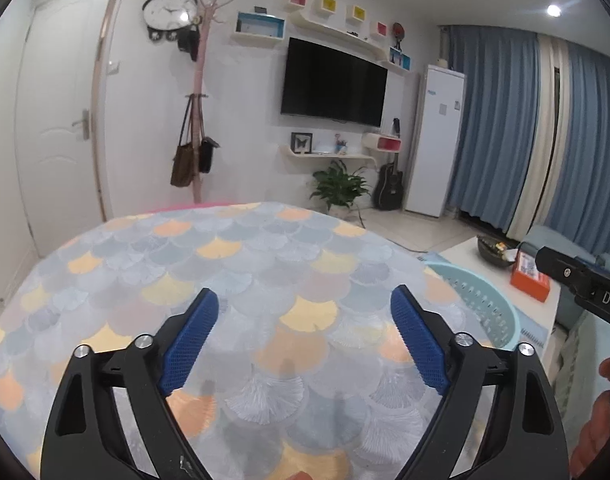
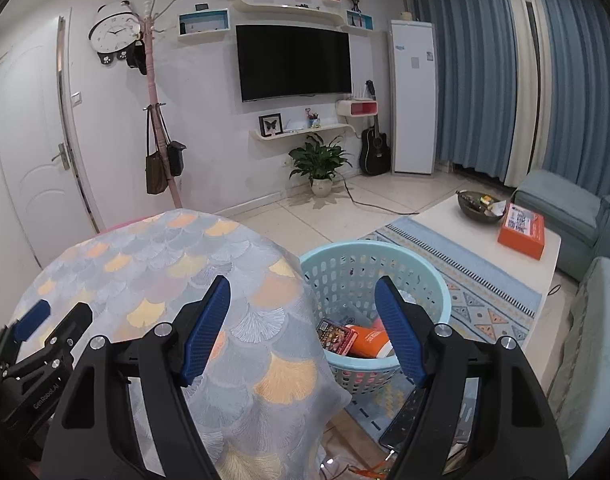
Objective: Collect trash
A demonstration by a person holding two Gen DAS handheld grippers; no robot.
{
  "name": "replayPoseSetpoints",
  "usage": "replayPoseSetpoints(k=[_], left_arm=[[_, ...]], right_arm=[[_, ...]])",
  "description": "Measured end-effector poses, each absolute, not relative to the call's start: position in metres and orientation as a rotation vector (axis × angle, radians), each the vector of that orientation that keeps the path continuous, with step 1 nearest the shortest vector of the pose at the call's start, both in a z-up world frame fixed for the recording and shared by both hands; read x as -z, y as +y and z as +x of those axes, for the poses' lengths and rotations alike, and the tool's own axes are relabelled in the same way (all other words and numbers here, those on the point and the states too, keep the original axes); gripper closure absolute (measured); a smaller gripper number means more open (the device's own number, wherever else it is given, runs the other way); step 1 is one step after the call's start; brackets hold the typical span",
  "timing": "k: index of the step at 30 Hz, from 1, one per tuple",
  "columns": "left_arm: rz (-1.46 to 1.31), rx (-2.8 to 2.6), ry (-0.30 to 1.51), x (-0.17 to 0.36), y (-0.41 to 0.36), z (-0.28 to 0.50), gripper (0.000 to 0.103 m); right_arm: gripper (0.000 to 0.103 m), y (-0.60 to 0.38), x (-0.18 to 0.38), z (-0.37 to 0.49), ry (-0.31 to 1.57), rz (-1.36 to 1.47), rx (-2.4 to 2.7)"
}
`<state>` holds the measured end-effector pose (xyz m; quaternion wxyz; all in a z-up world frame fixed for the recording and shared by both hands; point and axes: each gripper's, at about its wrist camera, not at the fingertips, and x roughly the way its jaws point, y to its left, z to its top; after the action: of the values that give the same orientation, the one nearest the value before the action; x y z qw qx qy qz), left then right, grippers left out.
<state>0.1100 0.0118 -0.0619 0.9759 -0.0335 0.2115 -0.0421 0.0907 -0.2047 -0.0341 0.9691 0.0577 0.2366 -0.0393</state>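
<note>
A round table under a fan-patterned cloth (image 1: 233, 280) fills the lower half of the left wrist view. My left gripper (image 1: 305, 304) stands open above it with nothing between its blue pads. My right gripper (image 2: 303, 292) is open too, hanging over the table's right edge (image 2: 297, 308) and the light blue basket (image 2: 425, 280) on the floor beside it. Inside the basket lie an orange packet (image 2: 371, 340), a dark red snack pack (image 2: 339, 336) and some clear wrapping. The left gripper (image 2: 33, 320) shows at the lower left of the right wrist view.
A white coffee table (image 2: 465, 236) at the right carries an orange box (image 2: 523, 230) and a dark bowl (image 2: 479, 204) of small items. Grey-blue sofa seats (image 2: 561, 204) stand beyond it. A patterned rug (image 2: 485, 300) lies under the basket, and a dark flat object (image 2: 405, 420) lies on the floor.
</note>
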Motion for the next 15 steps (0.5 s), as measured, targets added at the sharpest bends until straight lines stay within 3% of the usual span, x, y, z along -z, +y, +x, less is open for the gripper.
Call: replayPoseSetpoints(k=[15], left_arm=[[-0.053,0.084,0.446,0.0679,0.0079,0.1092,0.015]], right_arm=[[0.032,-0.1988,0.0443,0.0891,0.48,0.11,0.079]])
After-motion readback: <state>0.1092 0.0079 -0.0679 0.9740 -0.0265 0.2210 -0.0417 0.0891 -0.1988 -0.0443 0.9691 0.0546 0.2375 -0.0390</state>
